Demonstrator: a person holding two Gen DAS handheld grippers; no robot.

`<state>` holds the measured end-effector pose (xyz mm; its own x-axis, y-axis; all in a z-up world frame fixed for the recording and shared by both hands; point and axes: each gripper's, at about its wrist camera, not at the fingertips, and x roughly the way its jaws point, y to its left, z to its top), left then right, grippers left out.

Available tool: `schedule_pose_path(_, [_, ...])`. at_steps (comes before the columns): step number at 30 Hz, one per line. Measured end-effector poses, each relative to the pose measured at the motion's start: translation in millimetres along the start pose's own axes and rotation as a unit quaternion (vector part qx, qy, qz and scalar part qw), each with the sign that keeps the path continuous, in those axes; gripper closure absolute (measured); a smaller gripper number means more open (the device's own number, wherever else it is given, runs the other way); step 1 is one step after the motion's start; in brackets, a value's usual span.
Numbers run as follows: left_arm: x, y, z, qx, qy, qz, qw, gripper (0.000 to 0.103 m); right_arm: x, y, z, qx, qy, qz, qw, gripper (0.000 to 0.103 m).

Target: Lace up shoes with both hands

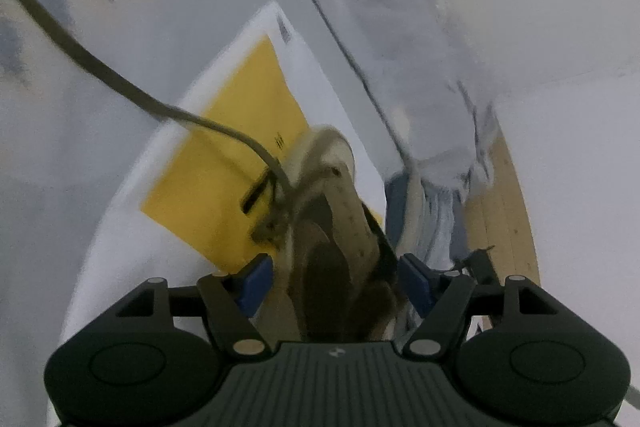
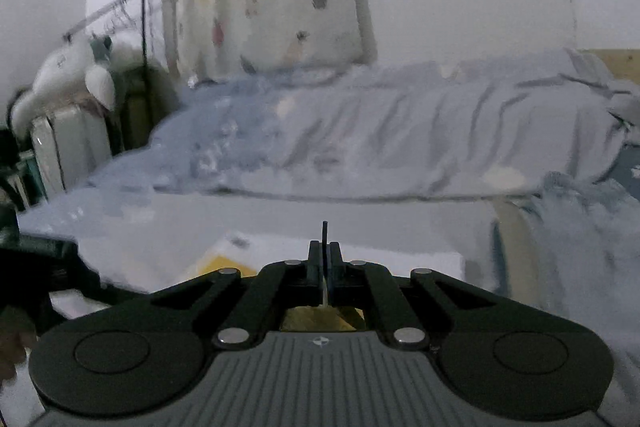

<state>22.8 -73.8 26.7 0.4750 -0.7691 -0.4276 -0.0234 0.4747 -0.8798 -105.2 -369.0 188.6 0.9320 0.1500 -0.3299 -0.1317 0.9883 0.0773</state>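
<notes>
Left wrist view: shoe (image 1: 340, 267), tan, soft-sided and light by the look, lies on a white sheet over a yellow pad (image 1: 240, 131), between the wide-parted pads of the left gripper (image 1: 336, 283), contact unclear; its flat lace (image 1: 120, 79), limp, likely slippery, runs taut up-left. Right wrist view: right gripper (image 2: 325, 267) pinched on a dark lace tip (image 2: 324, 231), the stiff end, the best hold.

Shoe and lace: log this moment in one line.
left gripper: open, around shoe | right gripper: shut on lace | lace: runs up from shoe
</notes>
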Motion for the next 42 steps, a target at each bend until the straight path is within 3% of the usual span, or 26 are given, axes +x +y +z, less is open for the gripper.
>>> schedule_pose_path(2, [-14.6, 0.0, 2.1, 0.018, -0.056, 0.033, 0.9977, 0.035, -2.0, 6.0, 4.1, 0.002, -0.017, 0.001, 1.000, 0.101])
schedule_pose_path(5, [-41.5, 13.0, 9.6, -0.007, -0.152, 0.080, 0.9852, 0.035, 4.1, 12.9, -5.5, 0.011, -0.034, 0.016, 0.999, 0.101])
schedule_pose_path(8, [-64.6, 29.2, 22.9, -0.049, -0.209, 0.136, 0.9672, 0.035, 2.9, 17.4, -16.3, 0.011, -0.030, 0.029, 0.999, 0.101])
schedule_pose_path(12, [-90.5, 44.5, 40.5, -0.078, -0.275, 0.205, 0.9361, 0.036, 7.7, 17.8, -23.7, 0.013, -0.019, 0.040, 0.999, 0.101])
schedule_pose_path(15, [-92.4, 47.3, 49.6, -0.085, -0.293, 0.237, 0.9224, 0.037, 10.1, 14.4, -24.3, 0.011, -0.021, 0.042, 0.999, 0.101])
schedule_pose_path(22, [-76.4, 54.3, 64.7, -0.111, -0.281, 0.274, 0.9129, 0.046, 10.2, 9.9, -27.5, 0.009, -0.023, 0.029, 0.999, 0.101])
schedule_pose_path(30, [-70.1, 60.7, 65.8, -0.107, -0.294, 0.305, 0.8992, 0.053, 10.0, 3.4, -29.0, 0.017, -0.025, 0.023, 0.999, 0.101])
schedule_pose_path(35, [-62.3, 56.8, 67.0, -0.086, -0.289, 0.337, 0.8920, 0.059, 4.1, 4.6, -27.3, 0.021, -0.023, 0.021, 0.999, 0.101])
schedule_pose_path(37, [-57.4, 54.0, 66.9, -0.075, -0.283, 0.359, 0.8862, 0.066, 4.3, 3.4, -26.9, 0.025, -0.023, 0.020, 0.999, 0.101])
schedule_pose_path(42, [-42.8, 44.4, 66.5, -0.042, -0.271, 0.415, 0.8677, 0.070, 3.9, 1.5, -27.5, 0.030, -0.022, 0.019, 0.999, 0.101])
